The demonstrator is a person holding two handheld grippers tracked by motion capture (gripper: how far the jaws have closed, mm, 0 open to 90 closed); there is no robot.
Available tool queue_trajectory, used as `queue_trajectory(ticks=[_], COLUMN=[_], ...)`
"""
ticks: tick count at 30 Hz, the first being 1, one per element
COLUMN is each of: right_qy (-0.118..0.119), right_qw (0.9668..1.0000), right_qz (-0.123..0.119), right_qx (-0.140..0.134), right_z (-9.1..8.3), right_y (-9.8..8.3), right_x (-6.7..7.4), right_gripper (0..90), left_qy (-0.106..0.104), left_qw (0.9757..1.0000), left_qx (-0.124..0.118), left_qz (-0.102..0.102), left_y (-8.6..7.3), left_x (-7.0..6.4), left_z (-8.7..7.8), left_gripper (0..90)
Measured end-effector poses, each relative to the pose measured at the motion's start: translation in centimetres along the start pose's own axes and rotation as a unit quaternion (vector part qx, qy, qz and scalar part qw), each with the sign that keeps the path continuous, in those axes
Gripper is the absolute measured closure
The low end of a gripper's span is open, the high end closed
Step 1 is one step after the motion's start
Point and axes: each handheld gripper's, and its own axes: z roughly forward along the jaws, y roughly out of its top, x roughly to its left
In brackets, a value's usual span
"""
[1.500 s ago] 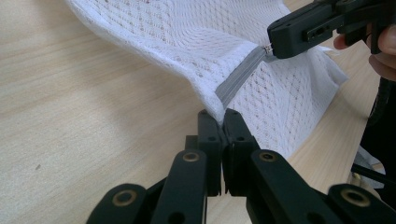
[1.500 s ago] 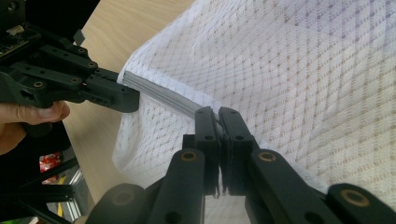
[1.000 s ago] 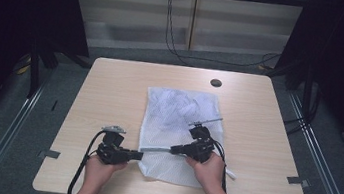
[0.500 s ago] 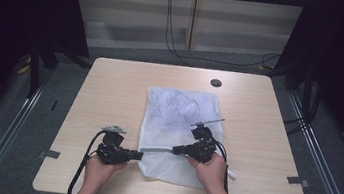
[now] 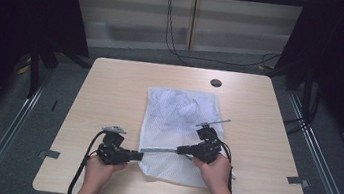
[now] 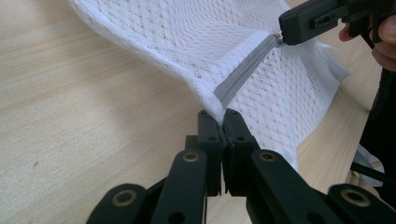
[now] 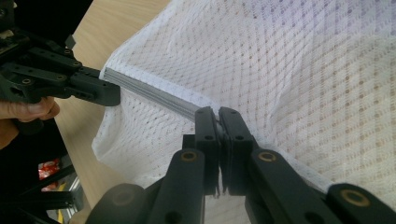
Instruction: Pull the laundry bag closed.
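A white mesh bag lies flat in the middle of the wooden table. Its near part is lifted, with a grey zipper stretched taut between my two grippers. My left gripper is shut on the bag's corner at the zipper's left end, seen up close in the left gripper view. My right gripper is shut on the zipper farther along, its jaws pressed together over the grey tape. Each gripper view shows the other gripper across the zipper: the right gripper and the left gripper.
A round cable hole sits near the table's far edge. Black cables trail from both grippers over the near edge. Dark curtains hang left and right, and metal rails run along the floor.
My right gripper has edged slightly to the right along the zipper. The left gripper has kept still.
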Motion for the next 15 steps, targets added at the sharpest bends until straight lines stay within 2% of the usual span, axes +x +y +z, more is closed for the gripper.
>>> queue_trajectory(ticks=[9, 15], right_qy=[-0.007, -0.003], right_qw=[1.0, 1.0], right_qz=[0.002, 0.004], right_qx=[-0.001, -0.003], right_z=[-0.5, -0.8], right_y=[-0.2, -0.29], right_x=[-0.46, -0.62], right_gripper=[87.3, 87.4], left_qy=[-0.002, -0.001], left_qw=[1.0, 1.0], left_qx=[-0.001, -0.001], left_qz=[-0.005, -0.005], left_y=[-0.03, -0.02], left_x=[0.04, -0.01], left_z=[-0.1, 0.04], left_gripper=[87.9, 87.9])
